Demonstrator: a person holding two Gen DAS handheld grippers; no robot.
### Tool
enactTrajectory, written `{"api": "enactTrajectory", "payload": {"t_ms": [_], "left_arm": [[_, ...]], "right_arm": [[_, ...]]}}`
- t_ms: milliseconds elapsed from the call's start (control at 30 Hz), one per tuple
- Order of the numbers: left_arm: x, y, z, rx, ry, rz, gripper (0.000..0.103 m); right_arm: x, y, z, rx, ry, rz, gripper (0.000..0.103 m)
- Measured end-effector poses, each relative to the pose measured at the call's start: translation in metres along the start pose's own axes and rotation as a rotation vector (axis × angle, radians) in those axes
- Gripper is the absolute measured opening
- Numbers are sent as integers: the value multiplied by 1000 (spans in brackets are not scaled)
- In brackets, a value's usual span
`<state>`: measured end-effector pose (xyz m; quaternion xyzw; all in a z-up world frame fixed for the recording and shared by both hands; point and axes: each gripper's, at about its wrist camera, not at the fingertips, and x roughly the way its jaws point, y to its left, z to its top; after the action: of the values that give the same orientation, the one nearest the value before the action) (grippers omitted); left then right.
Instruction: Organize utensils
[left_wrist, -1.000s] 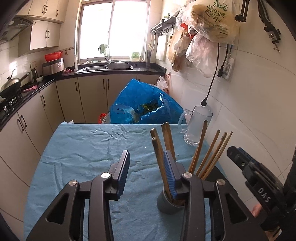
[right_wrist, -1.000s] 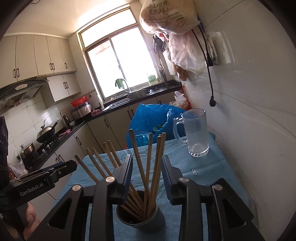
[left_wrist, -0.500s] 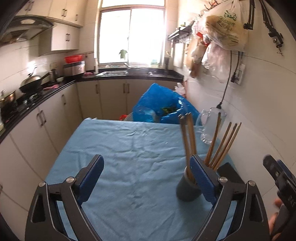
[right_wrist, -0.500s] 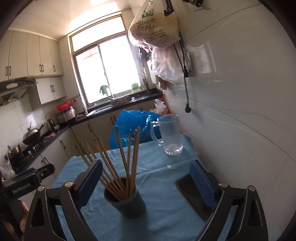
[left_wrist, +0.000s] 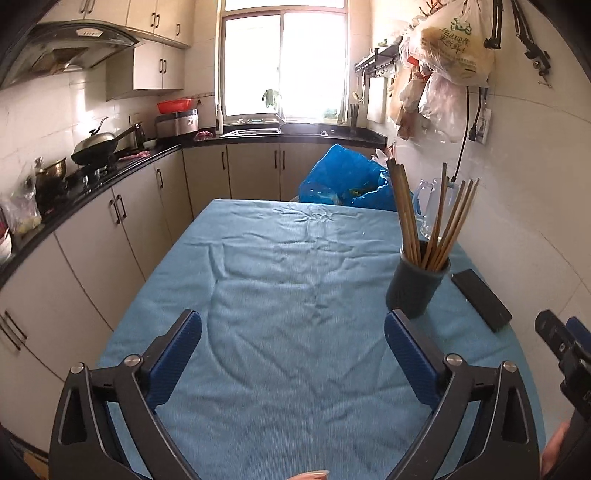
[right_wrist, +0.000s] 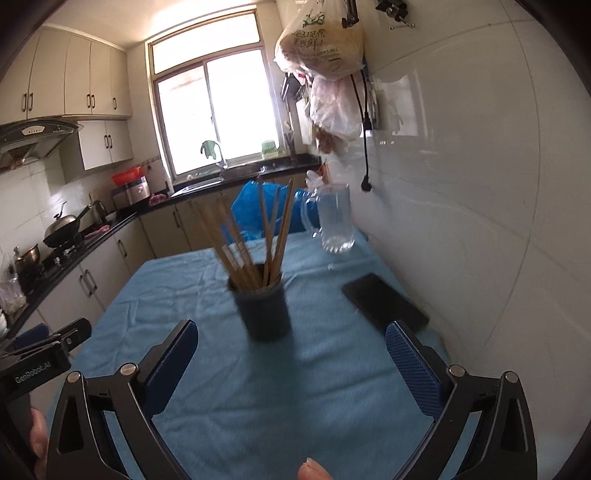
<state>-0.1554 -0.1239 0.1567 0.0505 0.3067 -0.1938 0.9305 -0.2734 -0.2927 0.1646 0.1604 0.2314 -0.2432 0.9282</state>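
Wooden chopsticks (right_wrist: 258, 240) stand gathered in the dark holder (right_wrist: 264, 310) on the blue-clothed worktop (left_wrist: 295, 314), presumably for tidiness; beside the holder, both grippers' fingers (left_wrist: 175, 350) (right_wrist: 413, 363), just opened, stand wide and empty.

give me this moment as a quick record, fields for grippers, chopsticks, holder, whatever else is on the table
left gripper: open, nothing between the jaws, just been opening
right gripper: open, nothing between the jaws, just been opening
chopsticks: standing in the holder, fanned out, leaning
holder: dark cup, upright on the cloth, ahead of both grippers, untouched
cloth: blue, wrinkled, covers the table
phone: flat on the cloth, between holder and wall
mug: clear glass, upright, at the far end near the wall
blue bag: beyond the table's far edge
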Motion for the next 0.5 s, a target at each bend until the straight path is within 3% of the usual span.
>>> {"api": "enactTrajectory", "payload": {"t_ms": [200,500], "left_arm": [[-9,-13,-27,92,23,47,102],[-5,-23,-40,134,77,39,102]], "right_arm": [[-20,4,-20,13,-14,-46,103],[-21,6,-31,1,18,-69,103]]}}
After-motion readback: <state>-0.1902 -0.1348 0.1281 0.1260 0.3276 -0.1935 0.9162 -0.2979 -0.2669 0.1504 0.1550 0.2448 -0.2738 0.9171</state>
